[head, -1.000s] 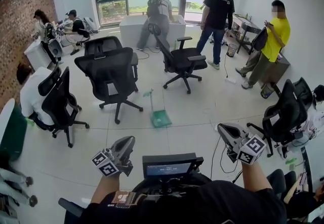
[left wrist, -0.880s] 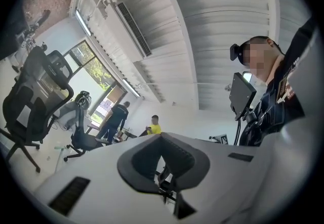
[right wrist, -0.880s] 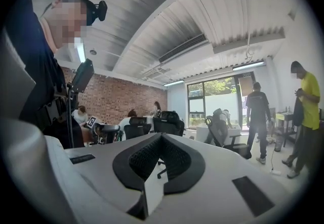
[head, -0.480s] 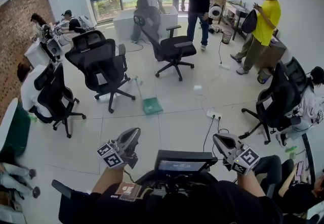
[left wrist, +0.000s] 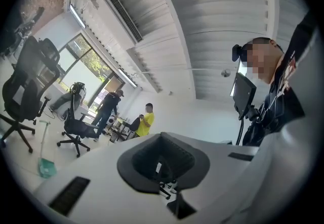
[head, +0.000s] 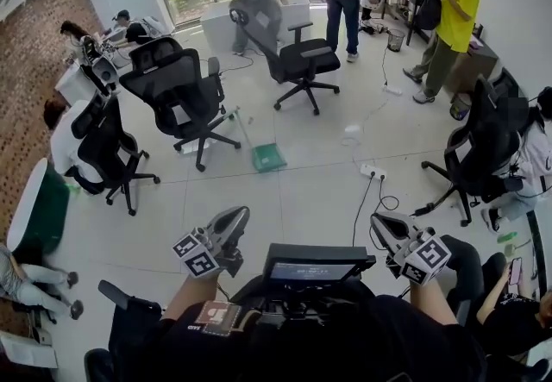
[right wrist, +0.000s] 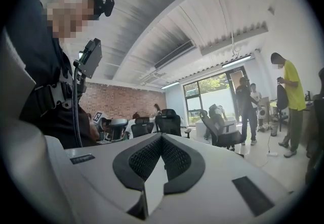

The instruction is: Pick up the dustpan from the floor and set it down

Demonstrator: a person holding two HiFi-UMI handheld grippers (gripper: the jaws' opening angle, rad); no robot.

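The green plastic dustpan with a long thin handle [head: 269, 157] sits on the pale tiled floor [head: 319, 199], ahead of both grippers and well apart from them, near the castor base of a black mesh office chair [head: 177, 87]. Its handle rises from the pan and leans away towards the upper left, so the long axis runs roughly away from the person. The grey left gripper [head: 239, 216] is pressed together on nothing and, I judge, is the nearer, since the dustpan lies left of the midline. The grey right gripper [head: 376, 222] is likewise closed and empty. The small chest-mounted screen [head: 310, 271] shows text too small to read, and the marker cubes [head: 197, 255] carry only square patterns
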